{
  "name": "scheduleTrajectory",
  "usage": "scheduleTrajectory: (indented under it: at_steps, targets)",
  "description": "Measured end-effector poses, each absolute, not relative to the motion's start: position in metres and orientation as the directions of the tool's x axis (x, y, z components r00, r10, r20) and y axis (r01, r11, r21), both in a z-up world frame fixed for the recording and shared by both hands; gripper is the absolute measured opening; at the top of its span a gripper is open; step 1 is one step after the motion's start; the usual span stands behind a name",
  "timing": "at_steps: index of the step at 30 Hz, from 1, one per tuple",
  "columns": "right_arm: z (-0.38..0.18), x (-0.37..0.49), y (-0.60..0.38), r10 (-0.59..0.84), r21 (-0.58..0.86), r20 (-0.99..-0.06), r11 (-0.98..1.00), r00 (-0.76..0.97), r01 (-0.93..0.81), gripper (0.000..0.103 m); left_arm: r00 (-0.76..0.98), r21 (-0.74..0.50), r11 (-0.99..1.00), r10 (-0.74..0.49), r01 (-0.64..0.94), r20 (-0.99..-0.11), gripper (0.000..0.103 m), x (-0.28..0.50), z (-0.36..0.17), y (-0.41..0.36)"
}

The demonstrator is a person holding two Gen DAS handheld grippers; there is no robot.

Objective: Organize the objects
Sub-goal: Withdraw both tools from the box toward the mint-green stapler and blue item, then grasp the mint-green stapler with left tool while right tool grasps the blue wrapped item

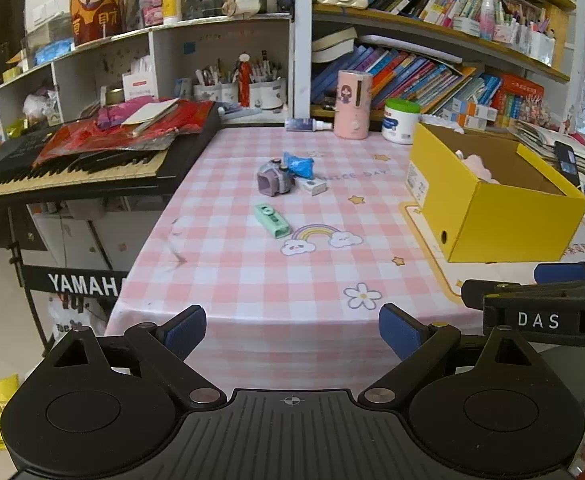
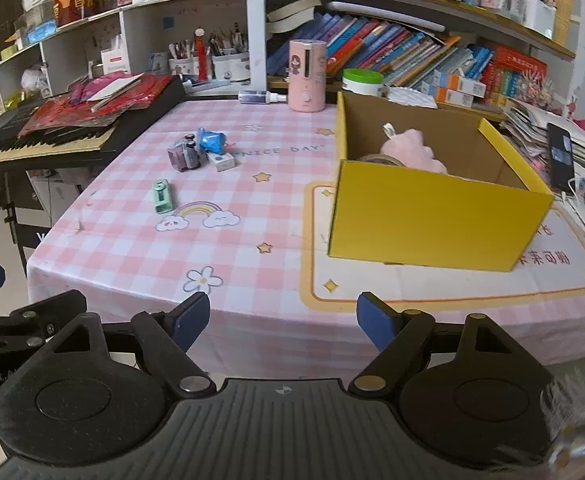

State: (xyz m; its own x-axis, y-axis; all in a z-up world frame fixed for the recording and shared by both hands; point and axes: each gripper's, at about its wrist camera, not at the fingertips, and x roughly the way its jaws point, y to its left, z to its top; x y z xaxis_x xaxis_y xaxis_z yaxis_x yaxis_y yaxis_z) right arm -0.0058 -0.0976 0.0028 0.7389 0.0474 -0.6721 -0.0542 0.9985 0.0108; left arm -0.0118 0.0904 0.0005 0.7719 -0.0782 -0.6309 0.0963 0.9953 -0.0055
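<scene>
Partly done: pink plush [image 2: 414,148] already in yellow box [image 2: 432,216]. Still loose mid-bench [image 1: 252,280]: green case [image 1: 272,221], grey toy [image 1: 274,180], blue pouch [image 1: 298,164], small white box [image 1: 311,186]. Left tool [image 1: 292,330] and right tool [image 2: 282,318] both spread, empty, back at near edge.

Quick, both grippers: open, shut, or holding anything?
Left gripper: open, holding nothing, at the near table edge.
Right gripper: open, holding nothing, at the near table edge.

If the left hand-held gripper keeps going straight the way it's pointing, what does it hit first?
Probably the bare tablecloth: the left hand-held gripper, open and empty, points down at it, short of the green case. Depth is uncertain.
</scene>
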Motion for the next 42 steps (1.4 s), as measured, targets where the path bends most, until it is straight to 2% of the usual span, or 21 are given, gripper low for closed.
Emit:
scheduleTrajectory:
  at_steps: [18,24,26,30,33,35,38,42]
  targets:
    - [-0.007,0.083,-0.069,0.121,0.011,-0.677,0.988,0.726,-0.154,0.077,0.745,-0.019,1.0,-0.025,0.016,-0.667,0.094,0.063,-0.016,0.108]
    - [-0.002,0.122,-0.066,0.152,0.02,-0.667,0.982,0.73,-0.187,0.073,0.733,-0.02,1.0,-0.021,0.011,-0.68,0.094,0.099,-0.016,0.104]
    - [0.0,0.135,-0.066,0.165,0.029,-0.661,0.98,0.732,-0.194,0.071,0.732,-0.011,1.0,-0.02,0.018,-0.681,0.087,0.111,-0.017,0.1]
    - [0.003,0.165,-0.066,0.194,0.054,-0.657,0.976,0.729,-0.212,0.063,0.721,-0.008,1.0,-0.022,0.022,-0.693,0.084,0.137,-0.021,0.096]
    - [0.003,0.185,-0.064,0.212,0.064,-0.663,0.972,0.718,-0.228,0.063,0.708,-0.005,1.0,-0.02,0.023,-0.706,0.077,0.157,-0.028,0.093]
    - [0.001,0.199,-0.061,0.218,0.066,-0.667,0.97,0.713,-0.235,0.063,0.693,-0.01,1.0,-0.022,0.021,-0.72,0.068,0.172,-0.035,0.092]
    - [0.0,0.22,-0.057,0.224,0.068,-0.67,0.968,0.708,-0.242,0.063,0.67,-0.026,1.0,-0.029,0.014,-0.741,0.062,0.195,-0.045,0.09]
    - [-0.002,0.24,-0.05,0.233,0.053,-0.667,0.962,0.708,-0.266,0.063,0.645,-0.014,1.0,-0.024,0.021,-0.764,0.062,0.219,-0.058,0.083]
